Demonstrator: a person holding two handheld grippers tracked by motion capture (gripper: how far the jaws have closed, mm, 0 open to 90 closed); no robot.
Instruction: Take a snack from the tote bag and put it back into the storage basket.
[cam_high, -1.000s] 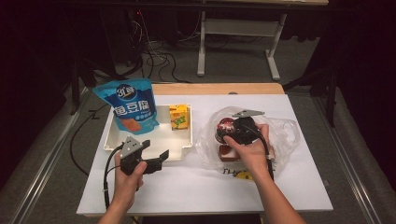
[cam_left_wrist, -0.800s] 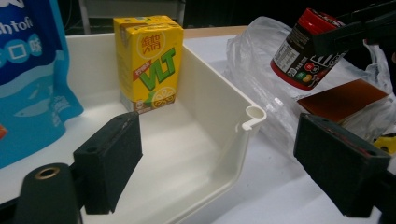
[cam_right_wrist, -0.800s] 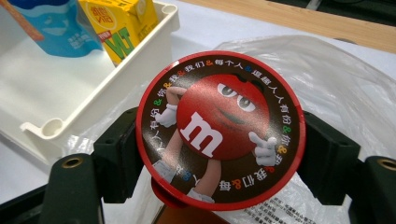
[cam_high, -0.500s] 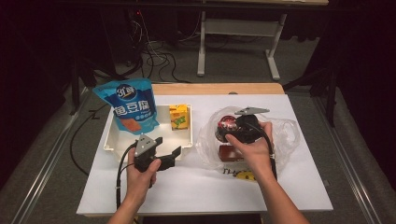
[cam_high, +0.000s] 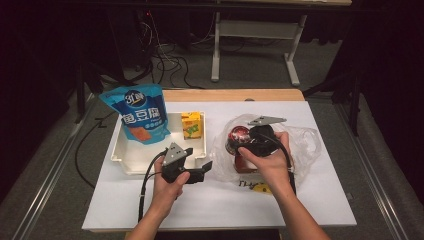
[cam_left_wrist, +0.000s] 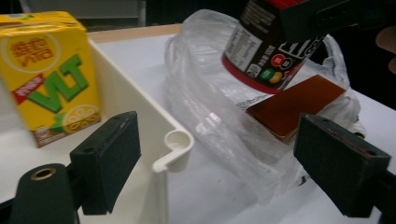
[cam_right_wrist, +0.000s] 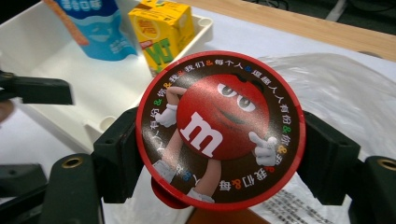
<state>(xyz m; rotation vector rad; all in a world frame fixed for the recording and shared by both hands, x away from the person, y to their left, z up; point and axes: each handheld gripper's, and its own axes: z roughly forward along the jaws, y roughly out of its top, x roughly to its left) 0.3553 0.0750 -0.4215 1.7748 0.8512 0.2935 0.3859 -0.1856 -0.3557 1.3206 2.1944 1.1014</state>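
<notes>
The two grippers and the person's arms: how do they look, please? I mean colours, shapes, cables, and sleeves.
Both grippers are black, each with two blocky rectangular jaws. The left gripper carries a grey three-cornered plate on top and trails a black cable toward the table edge. The right gripper has the same kind of grey plate and a black cable running along the forearm. Both forearms are bare, with no sleeves in the high view.

Yellow drink carton (cam_left_wrist: 49, 74): green "VLT" beside a round emblem of Chinese characters. Blue pouch (cam_high: 137, 113): "鱼豆腐" in large white characters. Round lid of the candy tub (cam_right_wrist: 220, 128): white lowercase "m" on a red cartoon figure, ringed by "我们 & 你 & 每个人". Tub side label: print too small to read.
</notes>
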